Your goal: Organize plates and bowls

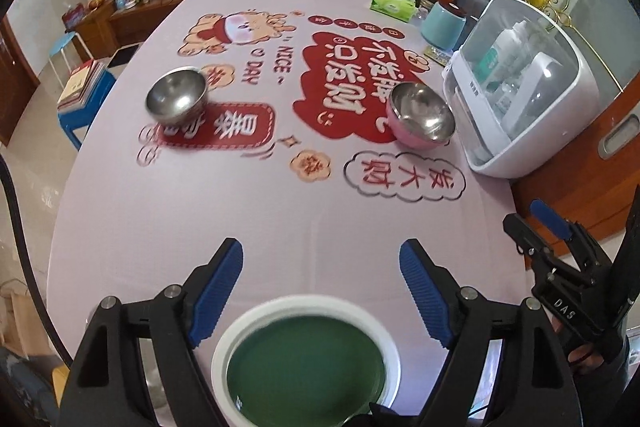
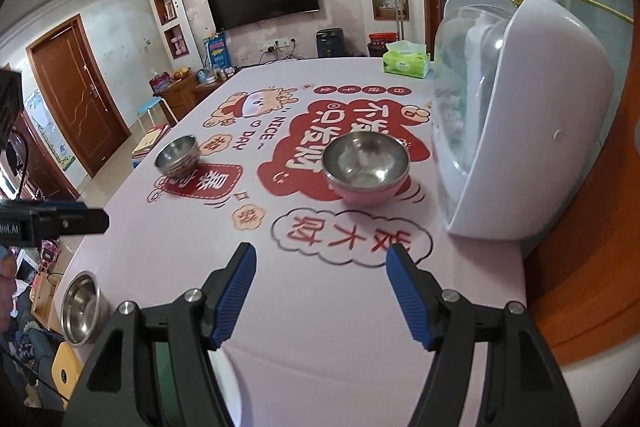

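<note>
A green plate with a white rim (image 1: 306, 359) lies at the table's near edge, just below my open, empty left gripper (image 1: 321, 267). A steel bowl (image 1: 177, 98) stands at mid-left of the table; it also shows in the right wrist view (image 2: 178, 155). A pink bowl with a steel inside (image 1: 422, 115) stands at the right, by the white cabinet, and shows in the right wrist view (image 2: 366, 167). Another steel bowl (image 2: 82, 307) sits at the near left edge. My right gripper (image 2: 322, 267) is open and empty above the tablecloth, short of the pink bowl.
A white domed dish cabinet (image 2: 520, 131) stands along the table's right edge. A green tissue box (image 1: 394, 3) and a teal container (image 1: 442, 27) stand at the far right. The printed tablecloth (image 1: 280, 219) covers the table. A blue stool with books (image 1: 82, 95) stands left of the table.
</note>
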Tool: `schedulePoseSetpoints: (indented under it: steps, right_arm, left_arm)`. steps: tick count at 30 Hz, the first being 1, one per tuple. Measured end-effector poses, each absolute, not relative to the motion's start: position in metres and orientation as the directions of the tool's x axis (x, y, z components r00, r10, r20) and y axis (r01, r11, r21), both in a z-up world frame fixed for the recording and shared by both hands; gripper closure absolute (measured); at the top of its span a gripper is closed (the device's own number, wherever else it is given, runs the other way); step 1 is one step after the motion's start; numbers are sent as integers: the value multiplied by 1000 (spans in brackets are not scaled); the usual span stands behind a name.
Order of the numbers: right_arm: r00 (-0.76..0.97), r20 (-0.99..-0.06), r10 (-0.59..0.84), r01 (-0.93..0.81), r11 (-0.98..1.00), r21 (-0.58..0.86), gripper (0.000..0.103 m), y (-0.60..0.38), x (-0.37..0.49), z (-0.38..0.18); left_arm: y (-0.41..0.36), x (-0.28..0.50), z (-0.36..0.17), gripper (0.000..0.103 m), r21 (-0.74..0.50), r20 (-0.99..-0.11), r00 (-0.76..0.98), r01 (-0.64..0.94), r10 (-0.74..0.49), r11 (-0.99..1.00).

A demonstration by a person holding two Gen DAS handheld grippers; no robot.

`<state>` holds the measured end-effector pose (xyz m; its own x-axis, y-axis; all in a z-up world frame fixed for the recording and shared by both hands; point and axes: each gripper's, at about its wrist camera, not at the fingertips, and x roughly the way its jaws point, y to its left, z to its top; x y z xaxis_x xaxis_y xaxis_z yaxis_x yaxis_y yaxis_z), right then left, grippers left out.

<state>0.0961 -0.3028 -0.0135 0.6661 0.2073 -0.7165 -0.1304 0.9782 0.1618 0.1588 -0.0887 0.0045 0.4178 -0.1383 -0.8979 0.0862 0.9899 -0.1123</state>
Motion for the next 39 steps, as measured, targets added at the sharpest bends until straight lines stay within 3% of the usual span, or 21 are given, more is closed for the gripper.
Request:
schedulePoseSetpoints:
  steps: [11,22,34,39]
  right_arm:
    - [631,-729,266,-95,959,267,35,-330,154,-33]
    - [638,-721,271,32,926,377,35,-354,191,-75]
    - [725,-645,241,162,851,500,35,-370,192,-112]
    - [758,-607,238,147,844,515,35,-370,195,-121]
  left_arm:
    - [-143,241,6,23,-79,-899,418,141,-132,987]
    - [-183,302,-37,23,-104,-895,422,122,-147,987]
    - [-205,325,-91,23,-124,-902,406,81,-147,989]
    - [-208,329,-111,23,-186,-886,417,82,-203,979]
